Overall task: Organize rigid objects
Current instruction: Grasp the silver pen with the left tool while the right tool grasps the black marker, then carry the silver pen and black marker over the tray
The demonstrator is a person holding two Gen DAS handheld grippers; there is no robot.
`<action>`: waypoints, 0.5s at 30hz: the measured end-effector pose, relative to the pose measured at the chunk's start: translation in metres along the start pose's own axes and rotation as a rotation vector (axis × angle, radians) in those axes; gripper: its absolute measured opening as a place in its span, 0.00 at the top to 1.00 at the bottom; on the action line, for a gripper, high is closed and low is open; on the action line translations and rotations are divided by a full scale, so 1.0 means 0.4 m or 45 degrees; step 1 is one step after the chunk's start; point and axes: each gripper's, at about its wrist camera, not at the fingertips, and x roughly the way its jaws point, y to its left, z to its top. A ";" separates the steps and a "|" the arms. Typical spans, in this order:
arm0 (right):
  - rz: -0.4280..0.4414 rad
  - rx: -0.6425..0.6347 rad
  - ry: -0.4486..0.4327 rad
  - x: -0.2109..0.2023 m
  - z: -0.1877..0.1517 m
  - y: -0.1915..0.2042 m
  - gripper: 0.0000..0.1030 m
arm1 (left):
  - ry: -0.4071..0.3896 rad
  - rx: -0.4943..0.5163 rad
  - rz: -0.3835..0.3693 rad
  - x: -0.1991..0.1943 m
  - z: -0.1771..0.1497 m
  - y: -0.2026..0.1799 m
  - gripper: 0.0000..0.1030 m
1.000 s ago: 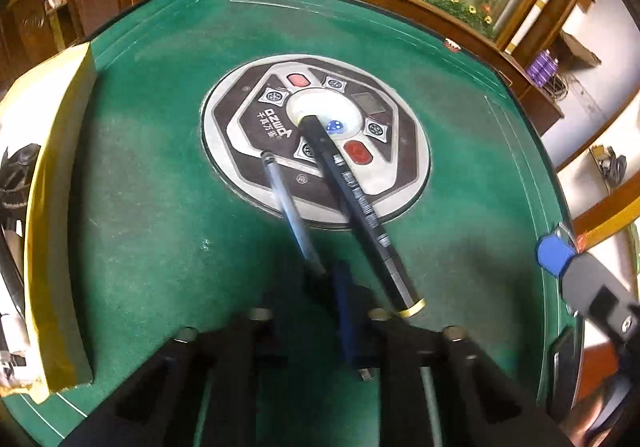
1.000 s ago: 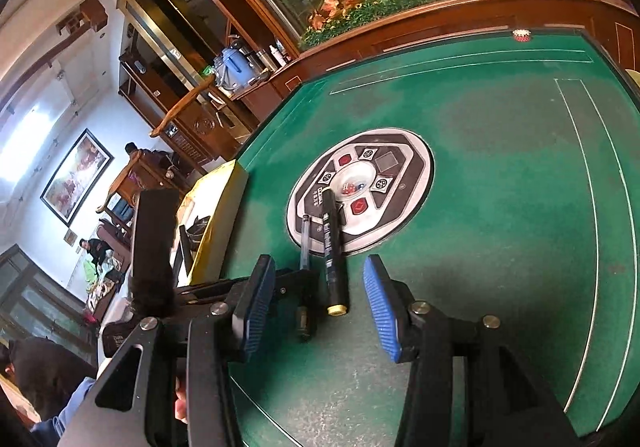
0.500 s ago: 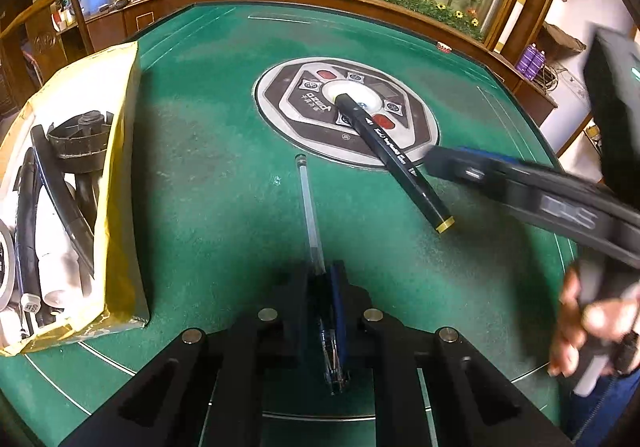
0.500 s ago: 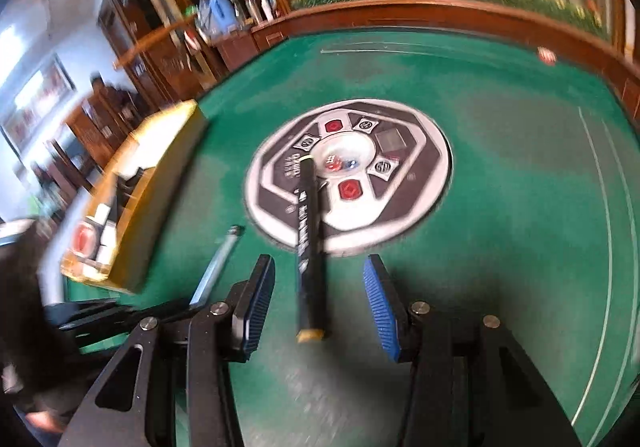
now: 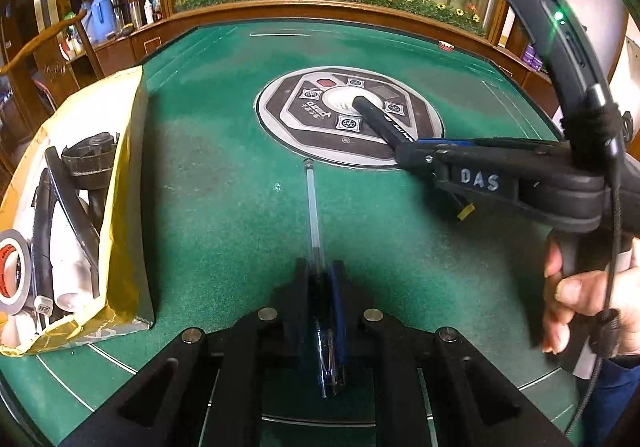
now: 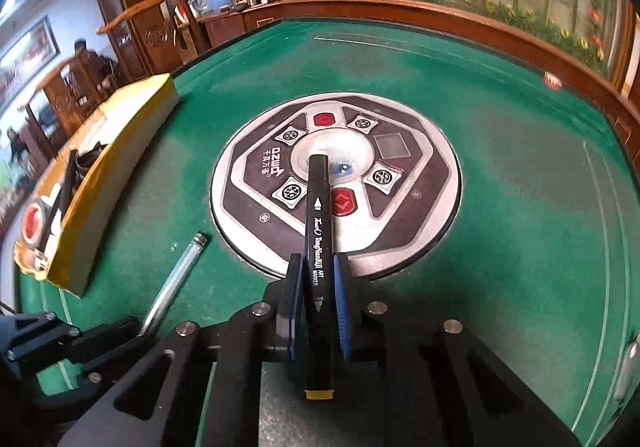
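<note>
Black marker [image 6: 318, 247] sits clamped in the right hand-held gripper [image 6: 319, 299], long axis running straight ahead, far end over the round centre panel [image 6: 416, 215], yellow end cap back by the camera. From the left view, most of its barrel is hidden behind that gripper. Clear pen [image 5: 316, 231] is pinched in the left hand-held gripper [image 5: 322, 299], pointing forward above the green counter [image 5: 224, 207]. Yellow box [image 5: 124, 183] stands left, contents cut off.

Home parlour: mahjong table [image 6: 520, 247], carved wooden cabinets [image 6: 132, 27], painting [image 6: 28, 55].
</note>
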 end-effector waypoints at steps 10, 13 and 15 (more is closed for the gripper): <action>0.183 0.112 -0.086 -0.106 -0.022 -0.005 0.86 | -0.085 0.081 0.080 -0.038 -0.018 -0.027 0.92; 0.227 0.114 -0.115 -0.134 -0.027 0.009 0.86 | -0.118 0.100 0.110 -0.054 -0.021 -0.032 0.92; 0.252 0.102 -0.142 -0.153 -0.026 0.024 0.86 | -0.144 0.105 0.138 -0.064 -0.019 -0.032 0.92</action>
